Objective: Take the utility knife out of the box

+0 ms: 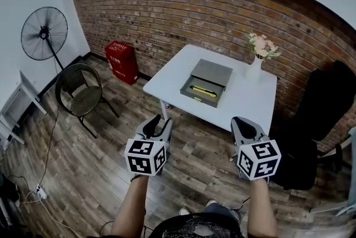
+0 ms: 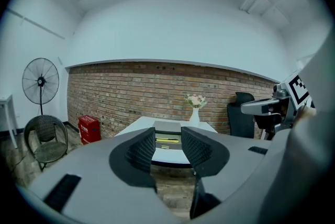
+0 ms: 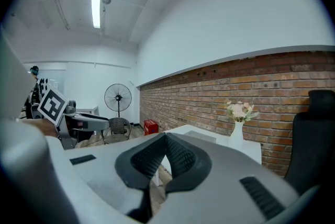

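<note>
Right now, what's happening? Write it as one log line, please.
left hand-held gripper: open, empty | right hand-held gripper: shut, empty | utility knife: untouched, in open box on table

yellow utility knife [image 1: 203, 91] in a grey box [image 1: 212, 72] — white table [image 1: 245, 104], red-brick wall [image 1: 194, 14].

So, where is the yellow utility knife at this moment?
In the head view, the utility knife lies in the open grey box on the white table, left of the flower vase.
</note>
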Available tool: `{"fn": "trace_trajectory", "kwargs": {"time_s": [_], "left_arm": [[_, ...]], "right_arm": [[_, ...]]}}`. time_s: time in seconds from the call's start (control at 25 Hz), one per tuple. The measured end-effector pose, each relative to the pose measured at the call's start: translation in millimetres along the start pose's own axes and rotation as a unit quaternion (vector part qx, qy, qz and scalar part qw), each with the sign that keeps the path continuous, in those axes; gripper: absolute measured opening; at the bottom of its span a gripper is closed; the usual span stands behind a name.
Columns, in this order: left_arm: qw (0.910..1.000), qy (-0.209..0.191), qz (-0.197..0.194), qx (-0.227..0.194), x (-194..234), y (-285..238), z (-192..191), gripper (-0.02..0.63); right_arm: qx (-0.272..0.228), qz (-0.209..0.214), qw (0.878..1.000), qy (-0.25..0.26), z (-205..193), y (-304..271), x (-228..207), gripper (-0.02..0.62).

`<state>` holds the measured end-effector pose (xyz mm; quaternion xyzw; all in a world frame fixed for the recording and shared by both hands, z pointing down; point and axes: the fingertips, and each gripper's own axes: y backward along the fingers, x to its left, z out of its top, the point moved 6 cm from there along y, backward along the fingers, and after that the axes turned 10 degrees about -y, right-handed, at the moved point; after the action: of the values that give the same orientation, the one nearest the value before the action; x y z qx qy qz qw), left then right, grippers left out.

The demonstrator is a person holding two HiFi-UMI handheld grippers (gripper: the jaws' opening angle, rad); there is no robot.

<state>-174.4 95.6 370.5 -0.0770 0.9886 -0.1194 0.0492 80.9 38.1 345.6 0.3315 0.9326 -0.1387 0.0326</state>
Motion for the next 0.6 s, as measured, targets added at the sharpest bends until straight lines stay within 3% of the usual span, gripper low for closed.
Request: {"fn": "trace_trajectory", "kwargs": {"time_s": [0.6], "left_arm": [[0.9997, -0.019, 0.007, 0.011, 24, -123, 12, 0.155]], "right_arm": [[-0.004, 0.004, 1.000, -0.017, 14, -99, -74, 0.020]]}}
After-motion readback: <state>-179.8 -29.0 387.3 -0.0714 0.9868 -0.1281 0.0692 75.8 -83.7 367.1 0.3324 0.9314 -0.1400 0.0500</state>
